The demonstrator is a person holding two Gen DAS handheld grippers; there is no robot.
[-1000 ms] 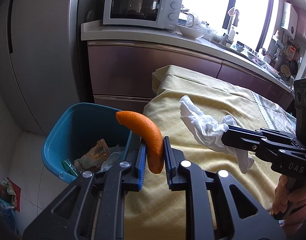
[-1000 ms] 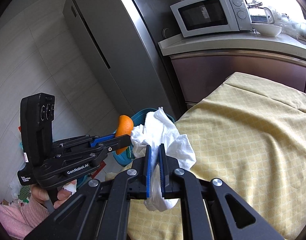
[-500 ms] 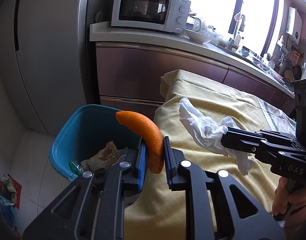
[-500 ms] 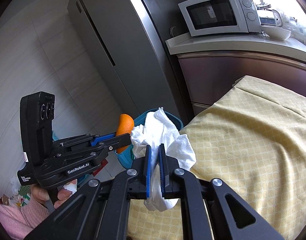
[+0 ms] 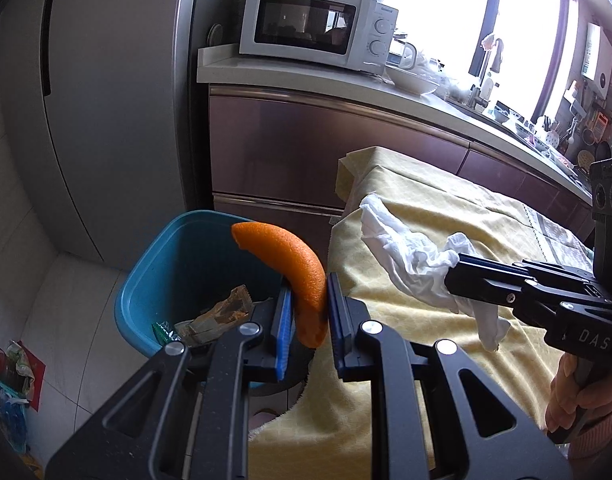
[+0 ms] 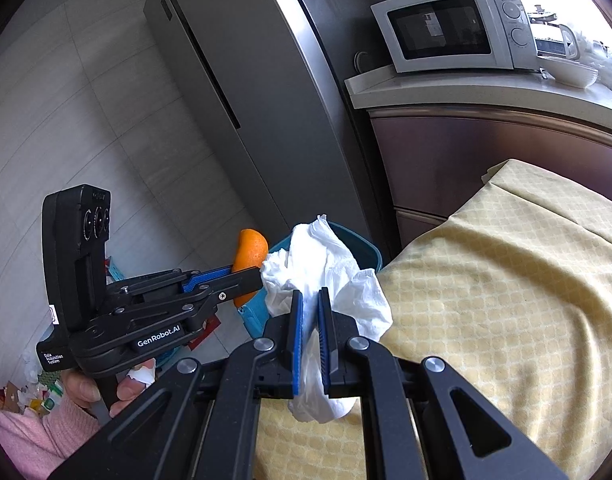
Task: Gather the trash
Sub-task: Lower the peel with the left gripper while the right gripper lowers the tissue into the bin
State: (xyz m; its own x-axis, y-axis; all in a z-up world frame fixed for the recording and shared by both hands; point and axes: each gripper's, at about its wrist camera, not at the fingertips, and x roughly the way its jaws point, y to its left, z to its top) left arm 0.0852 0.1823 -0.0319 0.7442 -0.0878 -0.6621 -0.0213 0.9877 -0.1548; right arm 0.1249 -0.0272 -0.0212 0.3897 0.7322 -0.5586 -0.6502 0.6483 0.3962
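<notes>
My left gripper [image 5: 309, 298] is shut on a curved piece of orange peel [image 5: 291, 264] and holds it over the near rim of a blue trash bin [image 5: 145, 280] on the floor. The bin holds wrappers [image 5: 213, 316]. My right gripper [image 6: 310, 320] is shut on a crumpled white tissue [image 6: 322, 264] above the table's left edge, just right of the bin [image 6: 366, 248]. The tissue also shows in the left wrist view [image 5: 410, 256], and the peel in the right wrist view [image 6: 249, 252].
A table under a yellow cloth [image 5: 446, 216] stands right of the bin. Behind are a grey fridge [image 5: 105, 100], brown cabinets [image 5: 306, 152] and a counter with a white microwave [image 5: 314, 26]. Bags and clutter [image 5: 9, 380] lie on the floor at the left.
Both grippers have moved left toward the bin with their loads; the view has swung left, and the bin sits nearer the middle. Both grips are unchanged.
</notes>
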